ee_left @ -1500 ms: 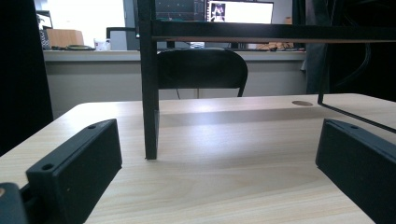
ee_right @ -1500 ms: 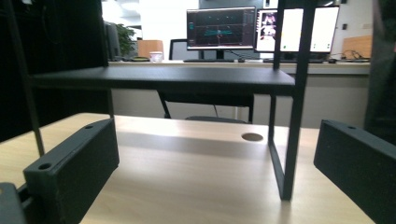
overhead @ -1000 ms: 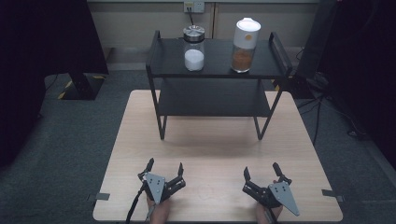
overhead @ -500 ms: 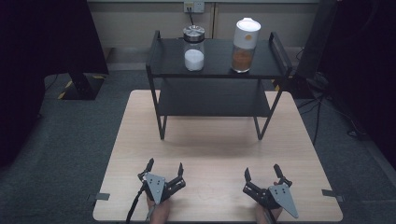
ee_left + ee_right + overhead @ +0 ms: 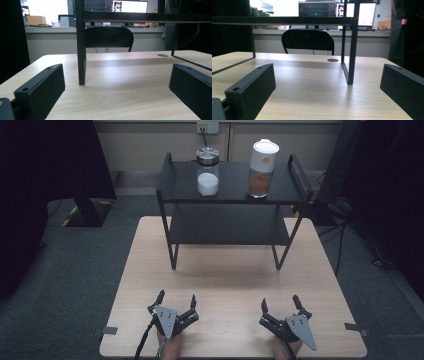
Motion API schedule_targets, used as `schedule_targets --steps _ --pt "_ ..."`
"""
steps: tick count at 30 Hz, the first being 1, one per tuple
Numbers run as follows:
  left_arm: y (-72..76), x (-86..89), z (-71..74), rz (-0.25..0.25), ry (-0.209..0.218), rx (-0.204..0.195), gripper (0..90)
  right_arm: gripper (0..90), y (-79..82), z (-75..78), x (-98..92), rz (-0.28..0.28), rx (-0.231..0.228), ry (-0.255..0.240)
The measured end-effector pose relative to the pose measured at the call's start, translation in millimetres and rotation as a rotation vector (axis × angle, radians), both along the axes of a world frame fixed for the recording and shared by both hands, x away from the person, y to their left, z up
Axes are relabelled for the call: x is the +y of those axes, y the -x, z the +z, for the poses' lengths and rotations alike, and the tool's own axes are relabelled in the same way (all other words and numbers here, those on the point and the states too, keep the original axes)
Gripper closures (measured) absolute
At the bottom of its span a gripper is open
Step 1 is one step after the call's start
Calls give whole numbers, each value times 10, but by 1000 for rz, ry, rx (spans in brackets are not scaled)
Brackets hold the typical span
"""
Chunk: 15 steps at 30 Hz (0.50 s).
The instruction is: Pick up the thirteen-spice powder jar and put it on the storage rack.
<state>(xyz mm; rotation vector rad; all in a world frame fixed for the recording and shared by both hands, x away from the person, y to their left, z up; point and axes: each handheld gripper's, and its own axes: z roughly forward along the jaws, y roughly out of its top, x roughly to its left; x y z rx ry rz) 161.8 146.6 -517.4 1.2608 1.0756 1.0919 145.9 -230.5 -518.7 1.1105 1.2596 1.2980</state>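
Grippers idle at table (image 5: 230, 270) near edge: left gripper (image 5: 176, 298) and right gripper (image 5: 280, 303) both spread, holding nothing. Hands mostly cut off by frame bottom. Salt jar (image 5: 207, 165) and spice jar (image 5: 262, 168) on rack (image 5: 172, 187) top, well apart from both.

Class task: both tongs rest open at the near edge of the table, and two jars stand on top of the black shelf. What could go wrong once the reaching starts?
1. The tall white-capped jar of orange-brown powder stands high on the black metal two-tier shelf; a sideways nudge might topple it.
2. The glass jar of white powder looks smooth and could slip.
3. The left tongs or right tongs may clip the shelf's raised end rails.
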Motion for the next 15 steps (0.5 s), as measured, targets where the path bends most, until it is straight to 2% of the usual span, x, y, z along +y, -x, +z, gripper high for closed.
schedule_targets --steps 4,15 --pt "-1 7 0 -4 0 0 0 0 -18 31 -21 14 19 -1" --pt "-1 10 0 -5 0 0 0 0 -15 30 -9 8 19 -3"
